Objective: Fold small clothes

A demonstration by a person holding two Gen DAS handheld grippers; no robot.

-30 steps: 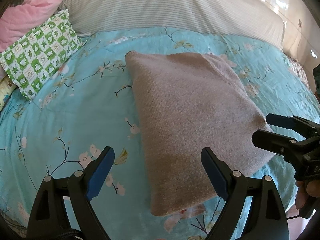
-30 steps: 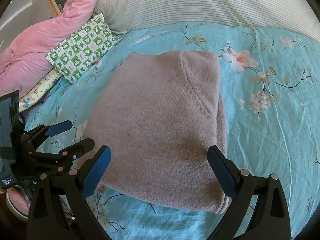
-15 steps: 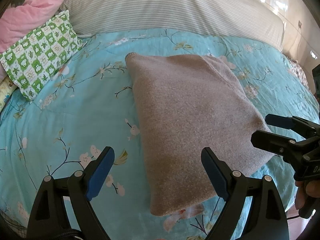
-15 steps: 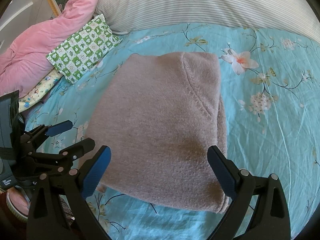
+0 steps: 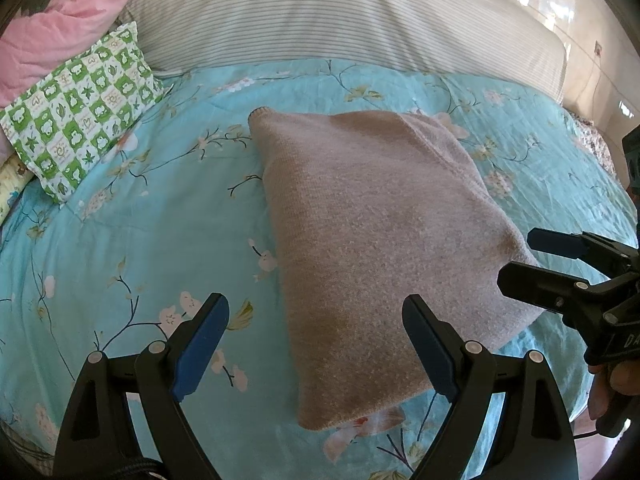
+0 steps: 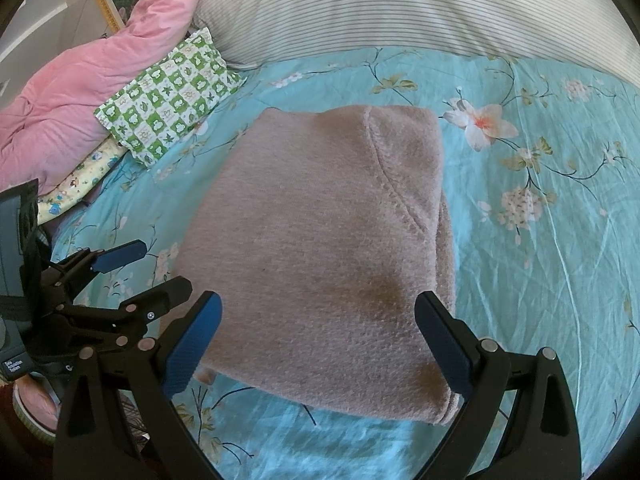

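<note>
A beige knitted sweater (image 5: 380, 240) lies folded into a rectangle on the turquoise floral bedspread (image 5: 140, 240); it also shows in the right wrist view (image 6: 320, 256). My left gripper (image 5: 316, 344) is open and empty, held just above the sweater's near left corner. My right gripper (image 6: 318, 340) is open and empty above the sweater's near edge. The right gripper also shows at the right edge of the left wrist view (image 5: 536, 260), and the left gripper at the left of the right wrist view (image 6: 152, 268).
A green checked pillow (image 5: 80, 104) and a pink quilt (image 6: 60, 100) lie at the back left. A striped cushion (image 5: 340, 12) runs along the head of the bed. The bed's near edge is just below both grippers.
Both grippers stay open and almost still. The views have barely shifted and the sweater lies as before.
</note>
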